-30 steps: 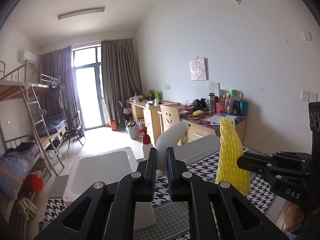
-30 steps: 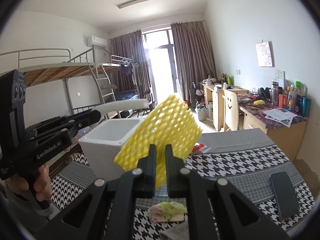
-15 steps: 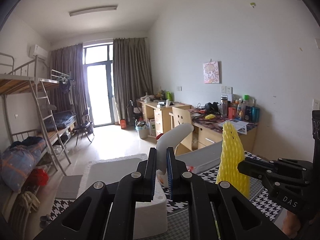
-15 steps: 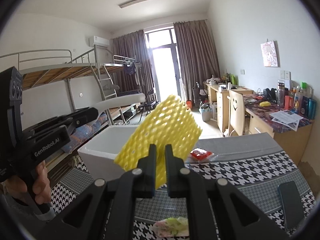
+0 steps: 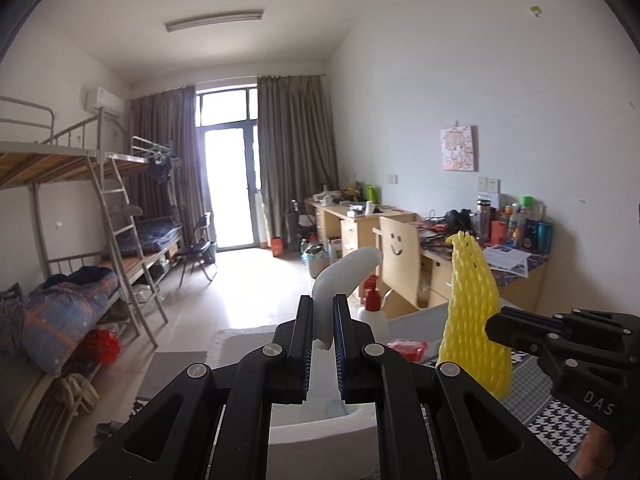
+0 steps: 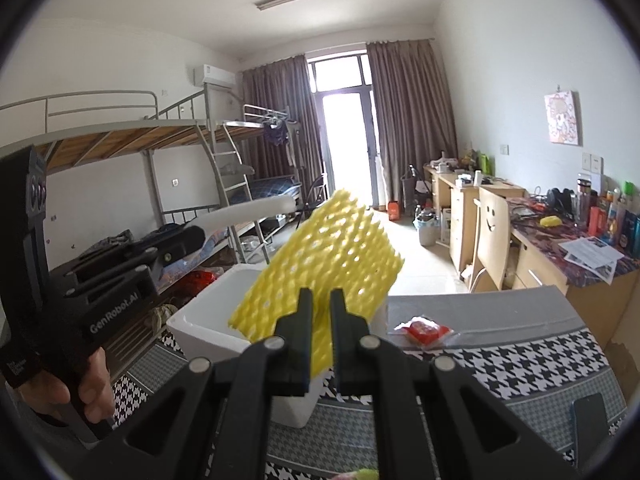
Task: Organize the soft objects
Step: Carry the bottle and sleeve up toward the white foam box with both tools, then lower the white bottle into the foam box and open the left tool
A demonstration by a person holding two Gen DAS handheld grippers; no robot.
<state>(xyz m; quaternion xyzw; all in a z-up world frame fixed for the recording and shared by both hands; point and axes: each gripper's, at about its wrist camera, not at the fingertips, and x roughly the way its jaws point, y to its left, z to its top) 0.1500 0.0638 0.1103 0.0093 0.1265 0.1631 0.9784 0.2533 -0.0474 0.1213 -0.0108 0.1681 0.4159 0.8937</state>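
Two grippers' jaws clamp white foam strip [image 5: 344, 276] and yellow foam net [image 6: 324, 256].

From my left wrist camera, the white foam box [image 5: 324, 432] is mostly hidden behind my left gripper [image 5: 323, 350], so I cannot see what is inside. The lower end of the yellow foam net [image 6: 320, 276] disappears between my right gripper [image 6: 321, 322] fingers. A phone [image 6: 591, 420] is cut by the picture's edge.
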